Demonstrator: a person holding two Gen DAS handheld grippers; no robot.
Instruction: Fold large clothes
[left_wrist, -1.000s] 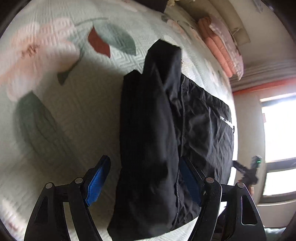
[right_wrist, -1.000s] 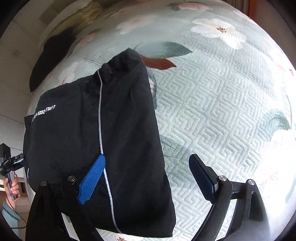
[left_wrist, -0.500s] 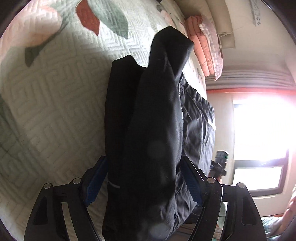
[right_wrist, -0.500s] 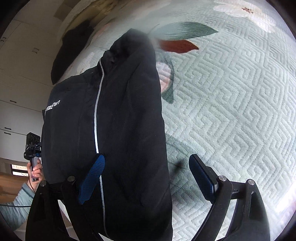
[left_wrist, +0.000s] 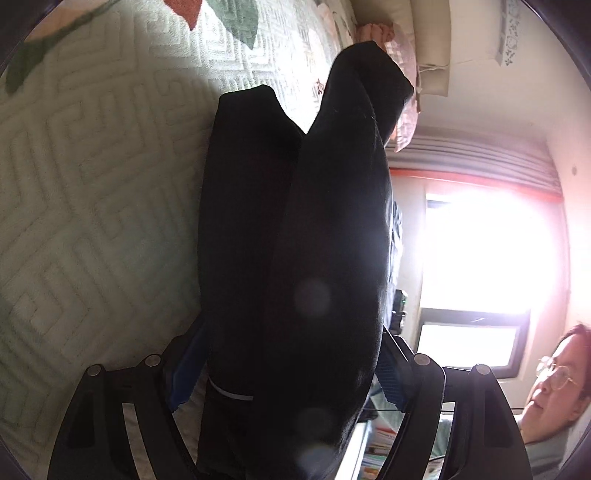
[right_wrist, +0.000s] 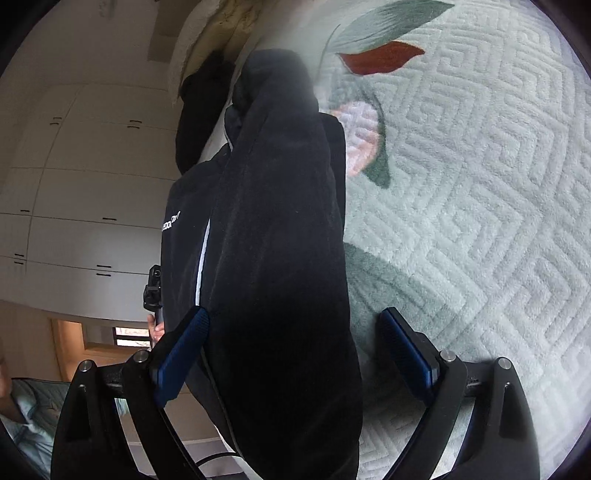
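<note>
A black jacket (left_wrist: 295, 221) lies folded on a pale green quilted bedcover (left_wrist: 92, 203), one sleeve laid lengthwise on top. Its near end runs between the blue pads of my left gripper (left_wrist: 288, 369), which is open wide and low over the bed. In the right wrist view the same jacket (right_wrist: 277, 240), with a white zip line and small white lettering, sits between the pads of my right gripper (right_wrist: 295, 354). That gripper is open too, and bedcover (right_wrist: 480, 221) shows between the cloth and the right-hand pad (right_wrist: 406, 350).
Pink folded bedding (left_wrist: 402, 122) and a pillow lie at the far end of the bed. A bright window (left_wrist: 480, 258) and a person's head (left_wrist: 550, 384) are to the right. White wardrobe doors (right_wrist: 74, 184) and another dark garment (right_wrist: 199, 110) are on the left.
Both grippers have sunk toward the bed and tipped up nearer level, so the jacket's end now fills the gap between each pair of pads. Their jaw width looks unchanged.
</note>
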